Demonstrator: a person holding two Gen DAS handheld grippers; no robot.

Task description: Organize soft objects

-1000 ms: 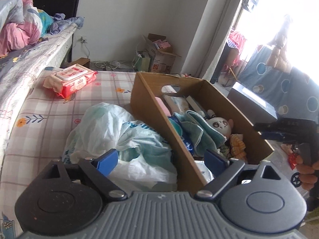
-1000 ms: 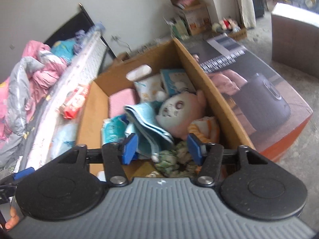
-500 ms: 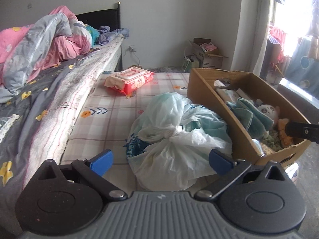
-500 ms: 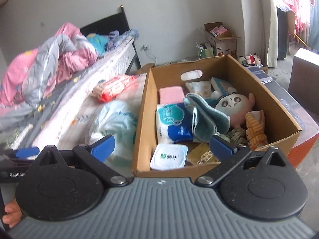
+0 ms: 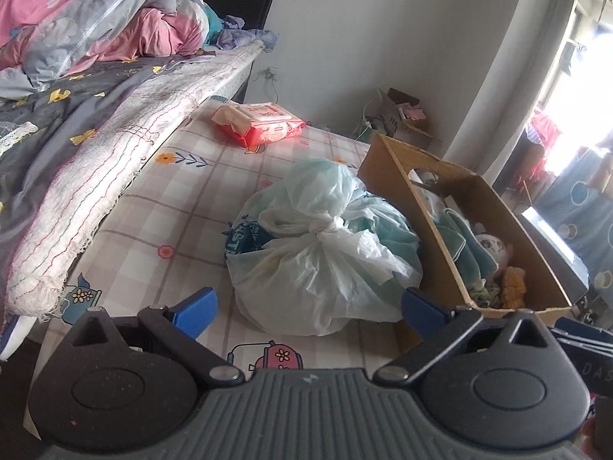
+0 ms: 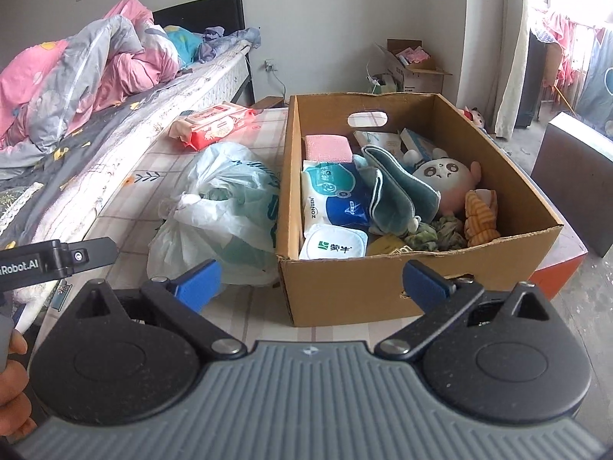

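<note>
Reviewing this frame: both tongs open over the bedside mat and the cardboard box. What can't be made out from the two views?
- Knotted plastic bag: contents, both views; the cloudy film shows only teal shapes.
- Cardboard box floor, right wrist view: covered by tissue packs, the teal cloth and the plush doll.
- Box interior, left wrist view: mostly hidden by its near wall.
- Window area, left wrist view: washed out by glare.
- Left tongs, right wrist view: cut off by the left edge.

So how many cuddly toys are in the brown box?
2 that I can see. The round panda-face plush lies at the right side of the cardboard box, and the small orange striped doll lies just in front of it. More may be buried underneath.
</note>
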